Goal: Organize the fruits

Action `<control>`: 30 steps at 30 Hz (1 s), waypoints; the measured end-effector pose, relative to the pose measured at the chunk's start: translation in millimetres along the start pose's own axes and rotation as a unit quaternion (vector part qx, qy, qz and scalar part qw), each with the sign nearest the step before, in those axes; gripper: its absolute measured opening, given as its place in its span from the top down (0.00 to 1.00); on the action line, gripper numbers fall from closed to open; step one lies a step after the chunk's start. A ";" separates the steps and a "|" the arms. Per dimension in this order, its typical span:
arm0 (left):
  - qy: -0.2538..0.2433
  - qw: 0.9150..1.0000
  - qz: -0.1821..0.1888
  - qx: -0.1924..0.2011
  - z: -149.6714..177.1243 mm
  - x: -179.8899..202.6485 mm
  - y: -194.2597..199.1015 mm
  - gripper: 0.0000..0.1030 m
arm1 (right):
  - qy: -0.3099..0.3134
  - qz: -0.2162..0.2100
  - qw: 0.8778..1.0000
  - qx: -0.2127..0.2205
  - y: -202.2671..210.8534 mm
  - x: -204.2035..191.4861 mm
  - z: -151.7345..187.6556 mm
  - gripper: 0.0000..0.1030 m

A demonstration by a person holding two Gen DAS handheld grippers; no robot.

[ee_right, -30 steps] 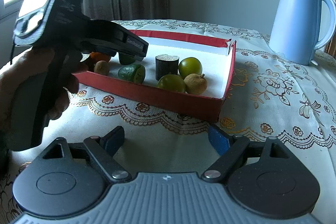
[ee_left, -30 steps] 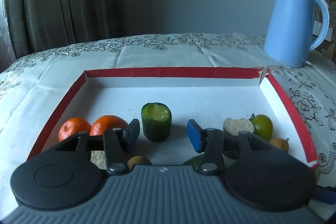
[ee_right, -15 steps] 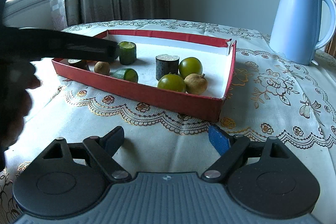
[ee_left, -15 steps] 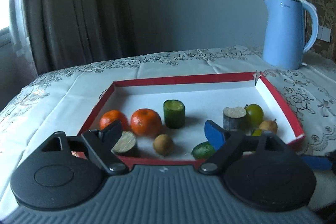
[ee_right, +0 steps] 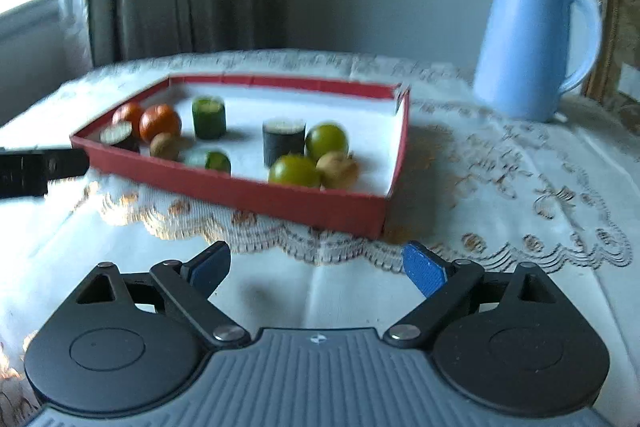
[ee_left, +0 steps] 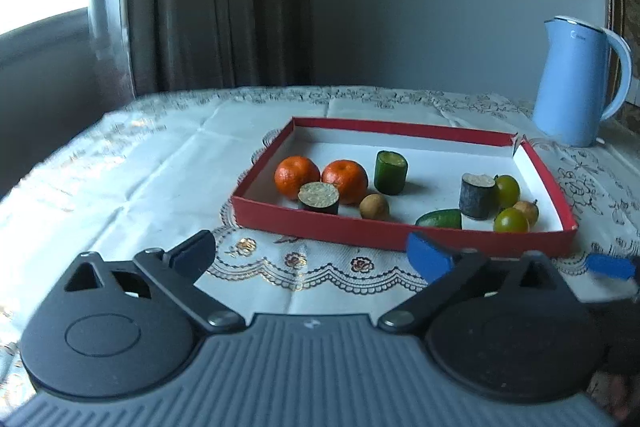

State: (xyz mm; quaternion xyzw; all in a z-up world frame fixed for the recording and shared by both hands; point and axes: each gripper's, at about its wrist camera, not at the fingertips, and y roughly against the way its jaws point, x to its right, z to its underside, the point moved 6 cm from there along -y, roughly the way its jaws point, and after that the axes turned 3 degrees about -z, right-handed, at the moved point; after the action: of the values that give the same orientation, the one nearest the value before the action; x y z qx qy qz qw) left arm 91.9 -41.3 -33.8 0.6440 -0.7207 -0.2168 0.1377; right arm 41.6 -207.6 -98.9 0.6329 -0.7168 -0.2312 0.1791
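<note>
Both the left gripper (ee_left: 308,255) and right gripper (ee_right: 318,263) are hanging wide open, holding nothing, just before the red tray's (ee_left: 400,229) near edge; fruits (ee_left: 344,175) are sitting inside it.

Tray's (ee_left: 400,233) back half lies free; kettle (ee_left: 576,87) stands well right.

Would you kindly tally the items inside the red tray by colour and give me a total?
Orange: 2
Green, round: 2
Green cucumber pieces: 2
Dark cylinders: 2
Brown: 2
Total: 10
</note>
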 end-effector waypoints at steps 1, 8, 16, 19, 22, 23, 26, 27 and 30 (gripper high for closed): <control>-0.008 1.000 -0.007 0.006 0.0 1.1 3.5 0.00 | 0.000 0.009 1.000 0.010 4.6 -2.3 -2.1 0.09; -0.011 1.000 0.000 -0.004 3.5 4.0 6.8 0.00 | -0.017 0.055 0.997 0.049 19.5 -7.1 -15.8 0.09; 0.007 1.000 0.002 -0.001 1.9 1.7 13.1 0.00 | -0.023 0.076 0.996 0.044 15.3 -7.7 -19.3 0.09; 0.007 1.000 0.001 -0.006 2.1 1.3 13.0 0.00 | -0.025 0.073 0.996 0.040 14.8 -9.7 -18.1 0.09; 0.009 1.000 -0.001 -0.011 3.0 -0.1 12.5 0.00 | -0.030 0.072 0.996 0.037 13.4 -9.3 -17.0 0.09; 0.010 1.000 -0.003 -0.014 3.3 -0.5 12.1 0.00 | -0.030 0.071 0.996 0.036 13.4 -9.6 -16.6 0.09; 0.007 1.000 -0.002 -0.014 3.8 -0.7 12.1 0.00 | -0.028 0.070 0.997 0.035 12.5 -11.4 -15.9 0.09; 0.006 1.000 -0.004 -0.013 3.8 -0.8 12.3 0.00 | -0.027 0.070 0.997 0.034 11.8 -11.7 -15.7 0.09; 0.007 1.000 -0.006 -0.011 3.0 -0.8 12.7 0.00 | -0.027 0.068 0.997 0.033 10.9 -12.7 -15.4 0.09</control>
State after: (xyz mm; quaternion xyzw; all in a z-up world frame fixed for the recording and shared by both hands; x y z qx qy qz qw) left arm 79.5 -39.2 -30.1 0.6480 -0.7135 -0.2215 0.1484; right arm 42.8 -195.6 -79.6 0.5821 -0.7698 -0.2116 0.1543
